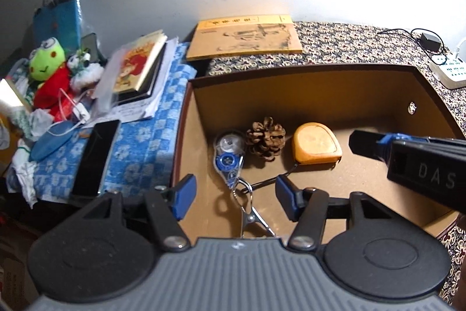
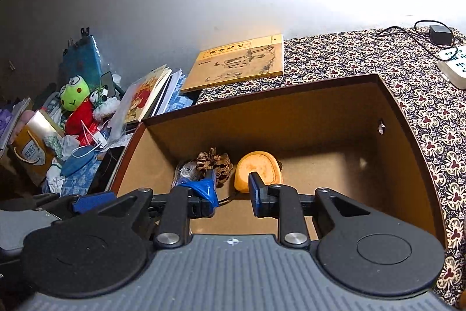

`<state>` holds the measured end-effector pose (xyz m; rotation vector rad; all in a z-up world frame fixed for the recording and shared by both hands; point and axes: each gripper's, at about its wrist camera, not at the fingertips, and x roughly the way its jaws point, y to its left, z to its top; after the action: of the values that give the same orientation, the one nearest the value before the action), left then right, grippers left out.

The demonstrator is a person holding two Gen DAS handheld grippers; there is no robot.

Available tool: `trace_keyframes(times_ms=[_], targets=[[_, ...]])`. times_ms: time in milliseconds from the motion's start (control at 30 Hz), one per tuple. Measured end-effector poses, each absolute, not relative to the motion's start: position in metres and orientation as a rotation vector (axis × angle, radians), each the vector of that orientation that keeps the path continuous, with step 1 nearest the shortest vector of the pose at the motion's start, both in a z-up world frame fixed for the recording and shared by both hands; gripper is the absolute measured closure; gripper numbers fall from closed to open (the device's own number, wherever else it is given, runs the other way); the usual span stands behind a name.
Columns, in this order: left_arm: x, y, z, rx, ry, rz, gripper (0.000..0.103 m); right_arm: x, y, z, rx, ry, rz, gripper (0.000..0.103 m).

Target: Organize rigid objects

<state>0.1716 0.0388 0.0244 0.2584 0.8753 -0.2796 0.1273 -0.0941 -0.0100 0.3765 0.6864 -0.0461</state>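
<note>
An open brown box (image 1: pixel 305 68) holds a clear-and-blue correction tape (image 1: pixel 228 153), a pine cone (image 1: pixel 265 142), a yellow tape measure (image 1: pixel 317 143) with a black strap, and a metal eyelash curler (image 1: pixel 250 212). My left gripper (image 1: pixel 236 196) hovers open over the box's near left part, above the curler, with nothing between its fingers. My right gripper (image 2: pixel 233 191) is open inside the box, just in front of the pine cone (image 2: pixel 217 162) and tape measure (image 2: pixel 259 166). It reaches in from the right (image 1: pixel 364 143) in the left wrist view.
A yellow book (image 1: pixel 244 38) lies behind the box on patterned cloth. Left of the box on a blue checked cloth are a black phone (image 1: pixel 96 159), stacked books (image 1: pixel 139 66) and a frog plush (image 1: pixel 48 60). A power strip (image 1: pixel 450 69) and charger (image 1: pixel 431 41) sit at the far right.
</note>
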Motion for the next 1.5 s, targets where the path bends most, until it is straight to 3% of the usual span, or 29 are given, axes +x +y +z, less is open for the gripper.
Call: trace_keyframes(times_ms=[700, 1500], targets=[[0.096, 0.033, 0.044, 0.219, 0.891, -0.183, 0.043, 0.059, -0.097, 0.005, 0.340, 0.670, 0.062, 0.096], [0.024, 0.030, 0.010, 0.203, 1.044, 0.007, 0.042, 0.007, -0.096, -0.033, 0.331, 0.863, 0.228, 0.095]])
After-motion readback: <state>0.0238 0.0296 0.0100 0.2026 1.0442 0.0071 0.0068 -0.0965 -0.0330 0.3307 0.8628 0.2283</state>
